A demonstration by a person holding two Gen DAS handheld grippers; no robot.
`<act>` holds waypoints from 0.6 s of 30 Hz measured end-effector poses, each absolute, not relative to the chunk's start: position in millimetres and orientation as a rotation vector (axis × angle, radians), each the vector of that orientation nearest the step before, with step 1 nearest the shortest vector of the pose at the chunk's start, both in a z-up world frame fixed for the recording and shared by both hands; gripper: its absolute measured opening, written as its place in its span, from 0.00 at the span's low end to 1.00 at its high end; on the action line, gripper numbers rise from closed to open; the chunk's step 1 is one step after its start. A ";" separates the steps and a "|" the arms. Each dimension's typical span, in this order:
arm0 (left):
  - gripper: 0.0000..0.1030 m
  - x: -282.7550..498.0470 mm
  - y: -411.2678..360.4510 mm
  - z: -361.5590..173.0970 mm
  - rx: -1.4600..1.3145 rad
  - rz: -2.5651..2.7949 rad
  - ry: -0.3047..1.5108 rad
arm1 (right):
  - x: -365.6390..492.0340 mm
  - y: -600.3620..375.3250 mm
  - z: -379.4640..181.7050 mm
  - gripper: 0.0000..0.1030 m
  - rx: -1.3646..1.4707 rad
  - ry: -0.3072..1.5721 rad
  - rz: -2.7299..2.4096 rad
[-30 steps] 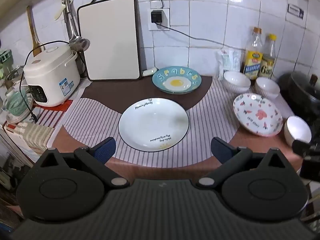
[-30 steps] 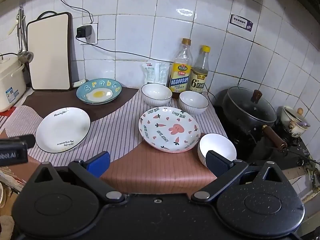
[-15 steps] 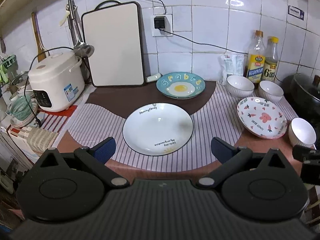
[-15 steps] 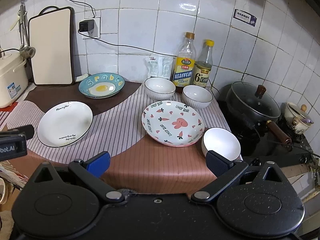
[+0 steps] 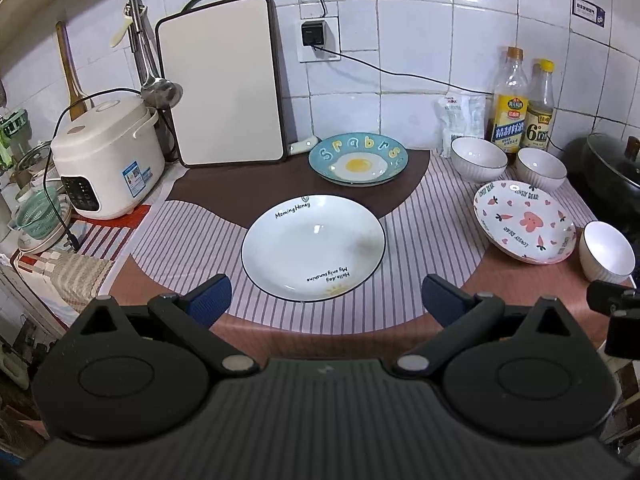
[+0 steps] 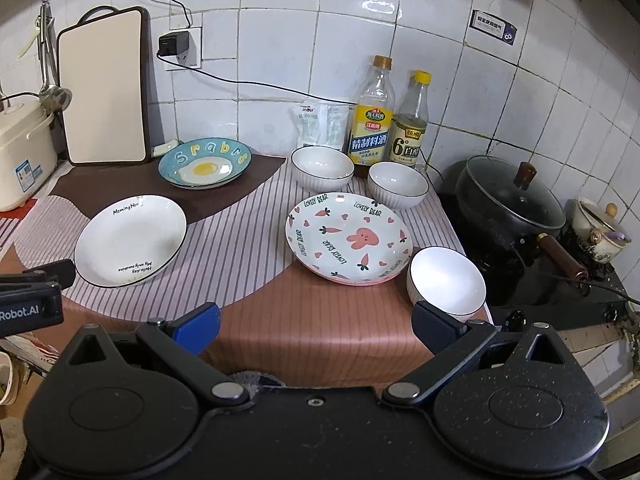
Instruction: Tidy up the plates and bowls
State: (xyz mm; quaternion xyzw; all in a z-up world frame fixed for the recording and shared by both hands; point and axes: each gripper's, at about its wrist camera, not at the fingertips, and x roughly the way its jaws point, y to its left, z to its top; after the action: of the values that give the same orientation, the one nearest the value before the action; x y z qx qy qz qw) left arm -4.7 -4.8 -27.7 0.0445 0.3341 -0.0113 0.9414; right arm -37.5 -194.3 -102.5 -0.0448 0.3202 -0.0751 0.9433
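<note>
Three plates lie on the counter mat: a white plate with black lettering in front, a blue fried-egg plate behind it, and a pink rabbit plate to the right. Two white bowls stand by the bottles, a third white bowl at the front right corner. My left gripper hovers open just before the white plate. My right gripper is open near the counter's front edge, its right finger beside the third bowl.
A rice cooker and a cutting board stand at the back left. Two bottles lean near the wall. A black lidded pot sits on the stove to the right, with a small teapot beyond.
Both cameras have tilted upward and drawn slightly back, so the dishes sit lower in view. Nothing on the counter has moved, and both grippers stay open.
</note>
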 end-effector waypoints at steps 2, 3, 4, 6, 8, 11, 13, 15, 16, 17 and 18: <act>1.00 -4.9 -4.6 -27.6 0.091 -0.024 0.678 | -38.0 -195.1 -103.0 1.00 -0.085 0.646 -0.152; 1.00 -4.8 -4.3 -27.7 0.088 -0.026 0.675 | -37.8 -195.7 -103.5 1.00 -0.078 0.643 -0.151; 1.00 -5.3 -4.1 -27.9 0.084 -0.029 0.669 | -37.7 -196.3 -104.2 1.00 -0.069 0.639 -0.150; 1.00 -5.6 -4.1 -28.1 0.084 -0.031 0.662 | -37.1 -196.9 -106.0 1.00 -0.055 0.633 -0.151; 1.00 -5.9 -4.2 -28.5 0.088 -0.030 0.662 | -36.4 -196.7 -108.5 1.00 -0.053 0.634 -0.152; 1.00 -5.4 -3.5 -28.4 0.086 -0.032 0.664 | -35.5 -196.0 -110.0 1.00 -0.054 0.628 -0.152; 1.00 -5.3 -3.5 -28.3 0.082 -0.034 0.665 | -35.7 -195.9 -110.2 1.00 -0.054 0.626 -0.151; 1.00 -5.1 -2.0 -28.6 0.065 -0.043 0.674 | -34.7 -197.0 -110.2 1.00 -0.047 0.628 -0.160; 1.00 -4.1 -0.5 -28.7 0.050 -0.049 0.685 | -34.2 -198.0 -110.6 1.00 -0.042 0.630 -0.164; 1.00 -3.3 1.1 -28.9 0.037 -0.055 0.693 | -33.9 -198.8 -111.1 1.00 -0.039 0.631 -0.165; 1.00 -2.7 2.0 -29.3 0.026 -0.059 0.700 | -33.5 -199.1 -111.5 1.00 -0.038 0.633 -0.165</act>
State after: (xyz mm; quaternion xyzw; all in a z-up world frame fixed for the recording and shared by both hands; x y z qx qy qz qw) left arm -2.7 2.0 -29.3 0.0129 0.3427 -0.0291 0.9389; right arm -33.5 -199.1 -111.5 -0.0189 0.3107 -0.0810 0.9468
